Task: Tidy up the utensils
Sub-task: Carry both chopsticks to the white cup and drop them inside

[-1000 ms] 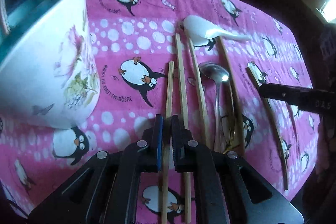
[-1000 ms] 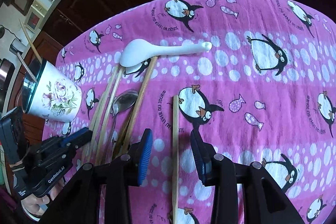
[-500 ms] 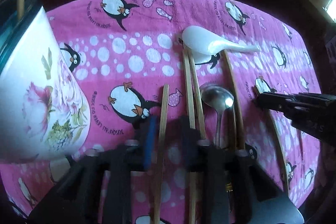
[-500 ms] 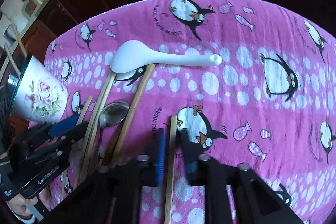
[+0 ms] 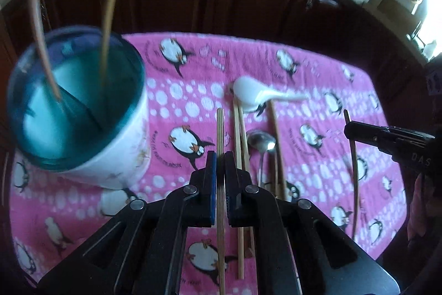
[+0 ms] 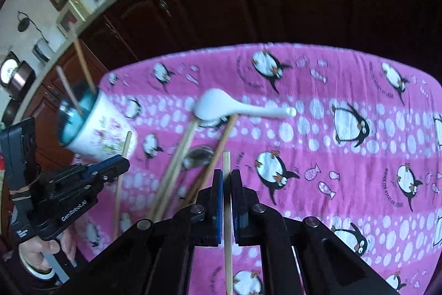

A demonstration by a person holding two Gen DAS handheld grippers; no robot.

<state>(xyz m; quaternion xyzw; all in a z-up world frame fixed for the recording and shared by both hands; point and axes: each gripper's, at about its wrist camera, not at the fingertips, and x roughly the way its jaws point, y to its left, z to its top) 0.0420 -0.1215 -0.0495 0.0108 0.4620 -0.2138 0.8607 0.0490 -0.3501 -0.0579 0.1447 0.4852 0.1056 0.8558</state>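
Penguin cloth [image 5: 176, 90] below — chopstick [image 5: 220, 129] between left tongs [image 5: 220, 156]

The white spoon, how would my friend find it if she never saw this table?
Start at the pink penguin cloth and look past the flowered cup toward the middle. There the white spoon lies across the far tips of some wooden chopsticks. It is the only white, smooth utensil; the spoon just below it is shiny metal, and everything else is thin wood.
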